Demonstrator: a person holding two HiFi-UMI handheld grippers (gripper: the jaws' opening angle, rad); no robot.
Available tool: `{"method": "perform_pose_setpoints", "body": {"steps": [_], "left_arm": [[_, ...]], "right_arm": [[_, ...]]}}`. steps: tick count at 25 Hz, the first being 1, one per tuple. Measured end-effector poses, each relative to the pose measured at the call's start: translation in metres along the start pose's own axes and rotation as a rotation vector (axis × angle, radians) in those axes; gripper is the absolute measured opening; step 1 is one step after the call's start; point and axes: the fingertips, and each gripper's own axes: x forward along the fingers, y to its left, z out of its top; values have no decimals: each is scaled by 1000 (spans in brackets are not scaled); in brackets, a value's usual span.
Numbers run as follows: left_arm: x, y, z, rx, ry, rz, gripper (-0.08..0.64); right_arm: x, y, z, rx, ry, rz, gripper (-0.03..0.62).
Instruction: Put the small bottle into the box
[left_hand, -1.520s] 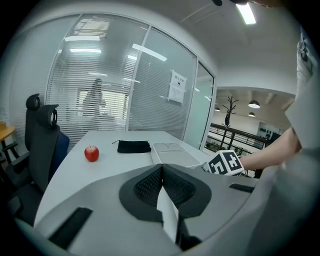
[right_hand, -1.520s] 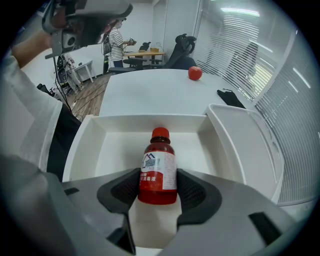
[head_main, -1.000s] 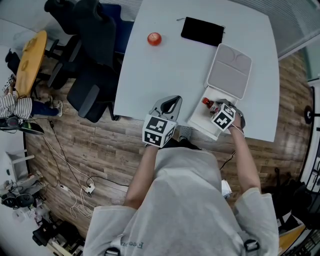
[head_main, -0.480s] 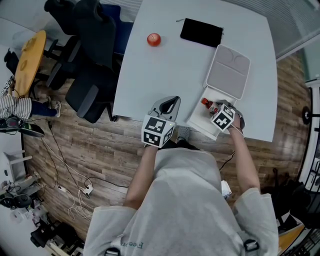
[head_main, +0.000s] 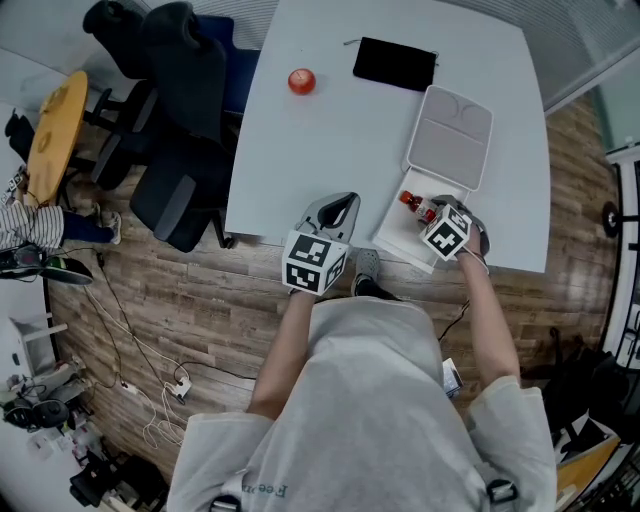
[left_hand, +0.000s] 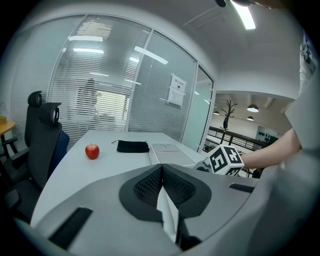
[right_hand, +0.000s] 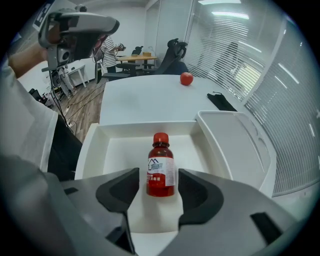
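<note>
Right claw (right_hand: 159, 184) at box (right_hand: 100, 145) on white table (head_main: 340, 130); wood floor (head_main: 180, 330), glass walls (left_hand: 125, 85).

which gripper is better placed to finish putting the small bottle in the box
Right. The right gripper has its open jaws on either side of the small bottle inside the open box; the left gripper is shut and empty at the table edge.
</note>
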Motion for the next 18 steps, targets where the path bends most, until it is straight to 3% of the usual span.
{"method": "perform_pose_setpoints", "body": {"steps": [18], "left_arm": [[-20,-59,-9,50,26,-141,28]], "right_arm": [[-80,34,-2,381,-281,-118,249]]}}
